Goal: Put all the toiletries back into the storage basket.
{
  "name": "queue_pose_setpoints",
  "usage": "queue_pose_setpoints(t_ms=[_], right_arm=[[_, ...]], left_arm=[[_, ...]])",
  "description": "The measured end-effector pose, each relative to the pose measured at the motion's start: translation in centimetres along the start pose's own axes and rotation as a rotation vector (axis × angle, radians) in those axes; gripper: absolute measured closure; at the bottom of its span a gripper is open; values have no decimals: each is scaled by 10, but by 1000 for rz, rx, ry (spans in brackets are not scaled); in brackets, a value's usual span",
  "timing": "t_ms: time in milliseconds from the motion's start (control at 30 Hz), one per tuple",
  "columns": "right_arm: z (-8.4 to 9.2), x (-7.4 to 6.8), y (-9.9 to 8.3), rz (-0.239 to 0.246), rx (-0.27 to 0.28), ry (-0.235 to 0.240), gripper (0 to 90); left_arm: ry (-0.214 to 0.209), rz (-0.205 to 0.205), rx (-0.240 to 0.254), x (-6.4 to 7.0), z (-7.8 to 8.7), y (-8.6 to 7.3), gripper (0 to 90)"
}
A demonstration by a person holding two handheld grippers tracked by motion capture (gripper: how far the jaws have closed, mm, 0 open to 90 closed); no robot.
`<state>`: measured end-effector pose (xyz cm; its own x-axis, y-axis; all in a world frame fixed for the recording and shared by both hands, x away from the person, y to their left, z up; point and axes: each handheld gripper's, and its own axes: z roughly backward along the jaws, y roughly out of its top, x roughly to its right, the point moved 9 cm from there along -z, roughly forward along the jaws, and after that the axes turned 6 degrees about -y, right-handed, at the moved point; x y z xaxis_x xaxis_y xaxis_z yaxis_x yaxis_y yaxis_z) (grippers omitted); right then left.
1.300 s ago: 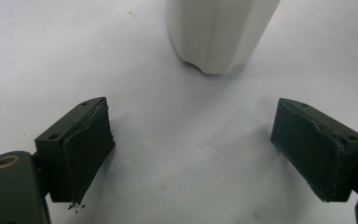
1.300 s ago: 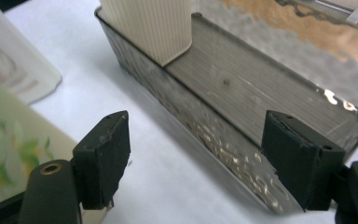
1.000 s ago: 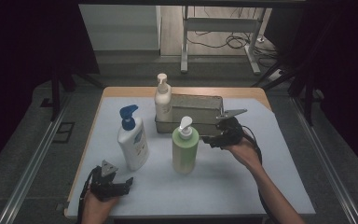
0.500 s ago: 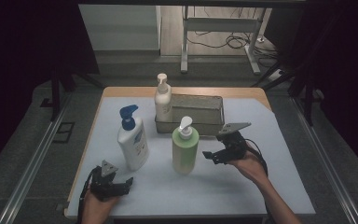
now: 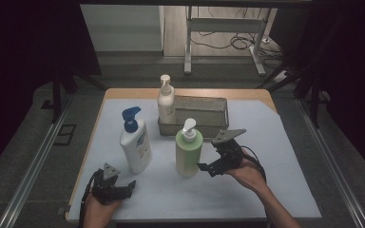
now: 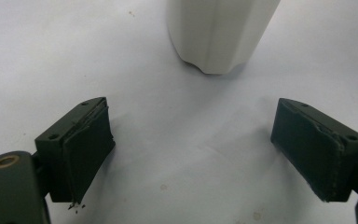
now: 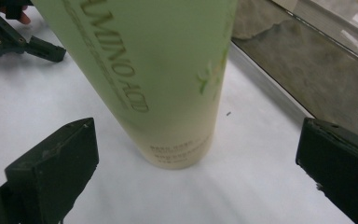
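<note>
A green bottle (image 5: 188,153) with a white pump stands upright on the white mat. My right gripper (image 5: 208,169) sits just to its right, open; its jaws have just been opening. In the right gripper view the green bottle (image 7: 158,79) stands just ahead of the right gripper (image 7: 196,140), whose pads are wide apart and clear of it. A white bottle (image 5: 135,145) with a blue pump stands to the left. My left gripper (image 5: 129,187) rests near the front edge, below that bottle. In the left gripper view the left gripper (image 6: 205,149) is open with nothing between its pads, and the white bottle's base (image 6: 219,32) is ahead.
A metal tray (image 5: 209,116) sits at the back of the mat, with a cream pump bottle (image 5: 166,102) at its left end. The tray's wall (image 7: 307,60) runs close behind the green bottle. The left gripper (image 7: 9,37) appears farther off in the right gripper view.
My right gripper has drawn back from the green bottle toward the near edge, and its jaws have spread wider. The green bottle stays upright. The left hand has not moved.
</note>
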<state>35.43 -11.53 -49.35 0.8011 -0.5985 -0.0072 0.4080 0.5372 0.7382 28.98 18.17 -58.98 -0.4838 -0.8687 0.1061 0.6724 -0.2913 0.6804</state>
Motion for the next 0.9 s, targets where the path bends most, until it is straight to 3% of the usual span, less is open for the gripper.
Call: queue_pose_setpoints(t_ms=[900], right_arm=[[-23,-25,38,51,43,12,17]], left_arm=[[0,-5,-1,0,0,0,119]])
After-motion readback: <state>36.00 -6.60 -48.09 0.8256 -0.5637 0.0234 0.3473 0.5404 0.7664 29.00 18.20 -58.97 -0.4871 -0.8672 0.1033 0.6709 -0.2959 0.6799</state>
